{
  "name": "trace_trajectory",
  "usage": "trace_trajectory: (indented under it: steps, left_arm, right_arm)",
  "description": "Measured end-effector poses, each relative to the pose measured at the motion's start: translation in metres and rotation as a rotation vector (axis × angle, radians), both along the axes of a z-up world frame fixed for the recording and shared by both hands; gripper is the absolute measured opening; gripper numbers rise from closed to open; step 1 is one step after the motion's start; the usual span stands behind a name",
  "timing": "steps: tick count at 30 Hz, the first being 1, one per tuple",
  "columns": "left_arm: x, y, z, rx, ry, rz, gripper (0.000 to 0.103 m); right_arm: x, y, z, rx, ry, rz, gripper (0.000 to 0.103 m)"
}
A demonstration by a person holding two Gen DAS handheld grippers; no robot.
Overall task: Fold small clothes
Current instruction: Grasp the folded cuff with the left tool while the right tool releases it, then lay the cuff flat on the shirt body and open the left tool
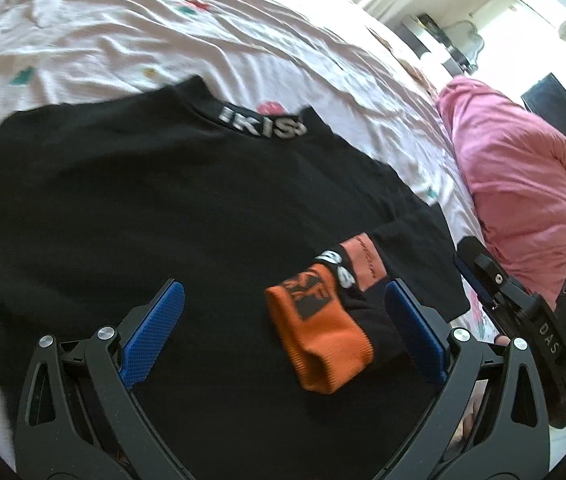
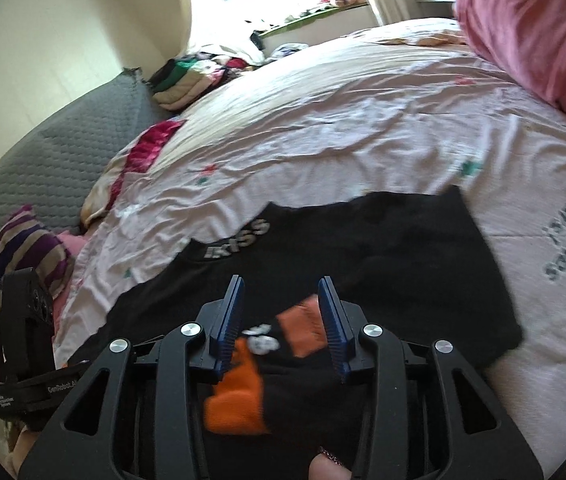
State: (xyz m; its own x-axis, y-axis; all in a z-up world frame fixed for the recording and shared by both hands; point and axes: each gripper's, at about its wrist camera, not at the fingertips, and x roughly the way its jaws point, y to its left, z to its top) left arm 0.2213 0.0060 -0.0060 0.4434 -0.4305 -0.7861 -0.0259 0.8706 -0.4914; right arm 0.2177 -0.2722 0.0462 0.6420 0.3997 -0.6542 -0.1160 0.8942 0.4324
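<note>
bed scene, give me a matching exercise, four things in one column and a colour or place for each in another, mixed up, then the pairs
Things:
1. shirt
2. sock
3. pillow
4. bedsheet

Descriptions:
A. pink, at the edge of the bed
B. black, spread flat, with pale lettering at the collar
C. pale and wrinkled, with small coloured prints
D. orange and black, lying on top of the black garment

Pairs: 1-B, 2-D, 3-A, 4-C
</note>
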Motion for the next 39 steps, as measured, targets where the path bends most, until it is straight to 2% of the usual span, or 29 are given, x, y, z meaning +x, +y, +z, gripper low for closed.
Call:
trace_trajectory:
  steps: [5, 10, 11, 12, 13, 15, 24, 28, 34, 39]
  left_arm:
    - [0.009, -0.019, -0.016, 0.005, 0.033, -0.018, 0.08]
    - [0.011, -0.03, -0.027, -0.035, 0.036, -0.024, 0.053]
    - [0.011, -0.032, -0.027, -0.031, 0.03, -0.027, 0.041]
    - [0.012, -0.033, -0.026, -0.03, 0.024, -0.03, 0.023]
    - [0.012, -0.033, -0.025, -0.047, 0.018, -0.03, 0.015]
    - [0.011, -0.03, -0.022, -0.081, 0.005, -0.031, 0.012]
    - [-0.005, -0.011, 0.027, -0.05, -0.138, 0.002, 0.01]
    - [-0.015, 0.008, 0.051, -0.062, -0.194, 0.037, 0.01]
    - [-0.031, 0.034, 0.071, -0.075, -0.234, 0.084, 0.009]
    - [-0.037, 0.045, 0.074, -0.065, -0.229, 0.107, 0.009]
  right_arm:
    - [-0.013, -0.026, -0.005, 0.006, 0.017, -0.047, 0.042]
    - [-0.024, -0.041, -0.008, 0.009, 0.028, -0.076, 0.042]
    - [-0.026, -0.044, -0.008, 0.007, 0.028, -0.083, 0.042]
    - [-0.027, -0.046, -0.007, 0.005, 0.027, -0.09, 0.042]
    - [-0.028, -0.049, -0.006, 0.006, 0.028, -0.098, 0.042]
    - [-0.03, -0.057, -0.005, 0.01, 0.029, -0.115, 0.042]
    - [-0.037, -0.071, 0.001, 0.017, 0.019, -0.157, 0.043]
    - [-0.039, -0.069, 0.002, 0.022, 0.021, -0.153, 0.043]
    - [-0.04, -0.061, 0.003, 0.025, 0.02, -0.146, 0.043]
    - [-0.041, -0.052, 0.002, 0.015, 0.022, -0.127, 0.043]
